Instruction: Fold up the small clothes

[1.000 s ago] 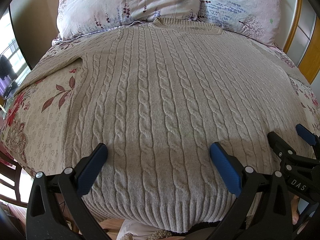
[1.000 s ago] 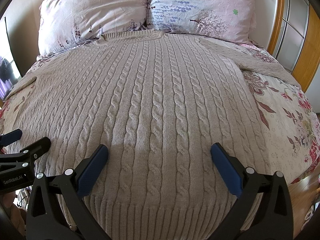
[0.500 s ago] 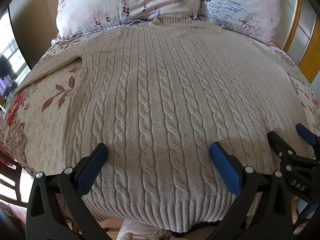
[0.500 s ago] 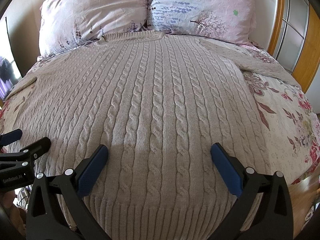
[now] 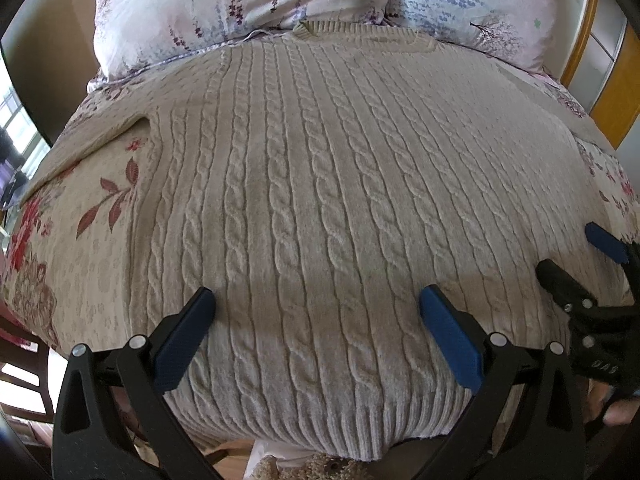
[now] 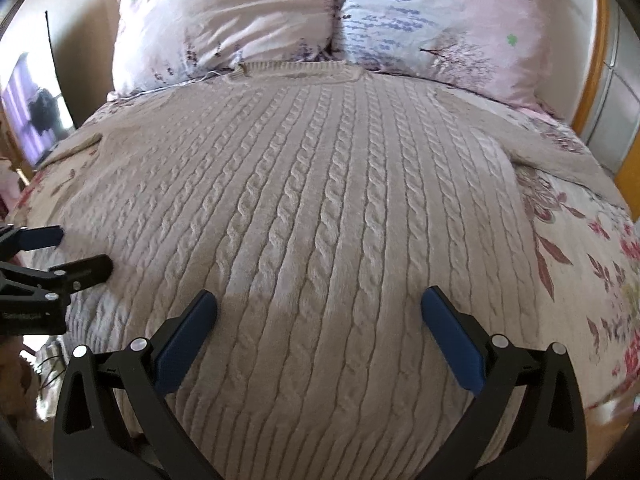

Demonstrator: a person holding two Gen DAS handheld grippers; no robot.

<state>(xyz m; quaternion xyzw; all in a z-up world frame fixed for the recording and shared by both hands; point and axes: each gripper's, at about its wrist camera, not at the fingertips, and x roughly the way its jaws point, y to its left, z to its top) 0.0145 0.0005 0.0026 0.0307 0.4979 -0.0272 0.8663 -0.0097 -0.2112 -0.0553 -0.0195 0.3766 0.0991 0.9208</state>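
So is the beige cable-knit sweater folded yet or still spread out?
Spread out: the beige cable-knit sweater lies flat on the floral bedspread, collar by the pillows, sleeves out, no fold visible.

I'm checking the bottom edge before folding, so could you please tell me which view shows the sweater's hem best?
The left wrist view: the hem shows fully there. In the right wrist view it runs off the frame bottom.

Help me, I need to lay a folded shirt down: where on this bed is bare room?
The cable-knit sweater covers the middle, collar against the two pillows. Bare floral bedspread shows right of its body, below the right sleeve, and a patch left of it, below the left sleeve. Both grippers crowd the hem.
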